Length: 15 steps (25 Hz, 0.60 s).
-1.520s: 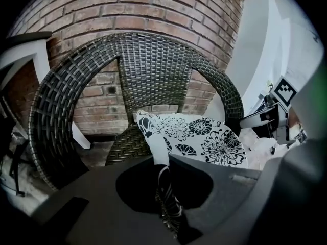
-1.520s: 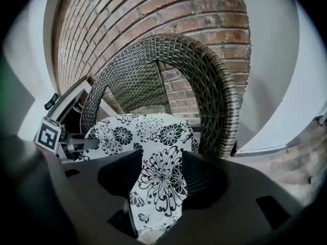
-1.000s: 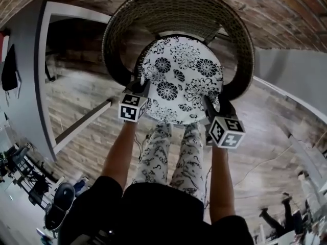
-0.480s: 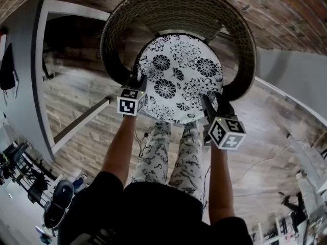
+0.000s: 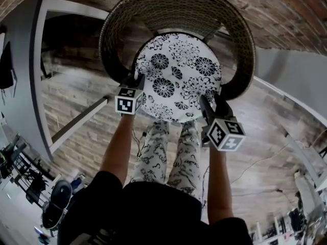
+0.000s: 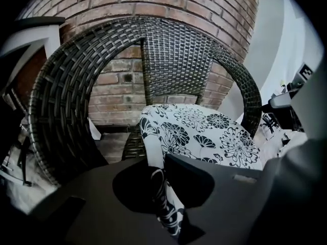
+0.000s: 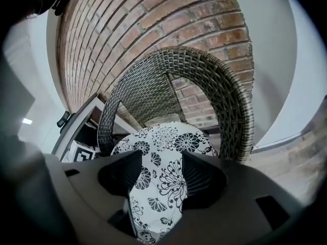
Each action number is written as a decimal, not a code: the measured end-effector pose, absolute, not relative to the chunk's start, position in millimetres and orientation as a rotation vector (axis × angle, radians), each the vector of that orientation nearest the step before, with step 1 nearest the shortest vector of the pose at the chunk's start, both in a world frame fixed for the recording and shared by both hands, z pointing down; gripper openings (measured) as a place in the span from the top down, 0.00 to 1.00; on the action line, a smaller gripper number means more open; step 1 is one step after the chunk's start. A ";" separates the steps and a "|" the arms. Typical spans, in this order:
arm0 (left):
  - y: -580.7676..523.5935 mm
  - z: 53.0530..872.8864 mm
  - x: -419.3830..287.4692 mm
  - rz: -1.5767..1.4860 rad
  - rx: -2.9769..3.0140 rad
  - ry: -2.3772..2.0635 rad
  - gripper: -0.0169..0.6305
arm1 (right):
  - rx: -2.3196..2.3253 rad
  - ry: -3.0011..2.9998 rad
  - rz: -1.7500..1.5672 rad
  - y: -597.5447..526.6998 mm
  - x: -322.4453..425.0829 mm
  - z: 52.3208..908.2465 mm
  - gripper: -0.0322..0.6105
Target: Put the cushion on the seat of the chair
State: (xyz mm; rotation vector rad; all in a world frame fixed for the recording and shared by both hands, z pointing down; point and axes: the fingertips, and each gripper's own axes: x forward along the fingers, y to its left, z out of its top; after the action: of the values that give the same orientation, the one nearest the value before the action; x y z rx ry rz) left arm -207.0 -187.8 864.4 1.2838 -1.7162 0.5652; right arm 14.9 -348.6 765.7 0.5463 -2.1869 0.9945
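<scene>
A round white cushion with black flowers [image 5: 179,75] lies over the seat of the dark wicker chair [image 5: 179,9], inside its curved back. My left gripper [image 5: 138,81] is at the cushion's near left edge. In the left gripper view a fold of the cushion [image 6: 204,131] still fills the narrow gap between the jaws of this gripper [image 6: 162,193], which have just been opening a little. My right gripper [image 5: 207,100] is at the near right edge. Its jaws [image 7: 156,182] are shut on the cushion's rim [image 7: 163,142].
A brick wall [image 7: 168,14] stands behind the chair. The floor is wooden planks [image 5: 76,91]. The person's patterned trouser legs [image 5: 171,152] are right in front of the seat. A grey frame [image 5: 43,60] stands at the left, a white panel [image 5: 291,70] at the right.
The cushion and both grippers have edged slightly farther in towards the chair's back. The cushion has sunk further inside the chair's ring.
</scene>
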 end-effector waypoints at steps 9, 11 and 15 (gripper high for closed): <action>-179.8 860.6 -211.0 0.613 1.264 -1.730 0.81 | 0.548 -2.199 1.008 -341.0 15.7 762.1 0.57; -177.7 859.6 -213.2 0.625 1.257 -1.737 0.79 | 0.558 -2.204 1.009 -341.6 16.0 760.6 0.57; -174.4 850.3 -217.0 0.611 1.238 -1.764 0.76 | 0.568 -2.207 1.014 -338.3 17.5 757.2 0.57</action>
State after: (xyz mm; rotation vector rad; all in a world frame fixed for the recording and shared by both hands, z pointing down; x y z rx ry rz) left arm -217.0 -174.4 850.3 1.2375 -1.7641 0.6106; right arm 17.5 -338.3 757.2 0.5677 -2.2071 1.0139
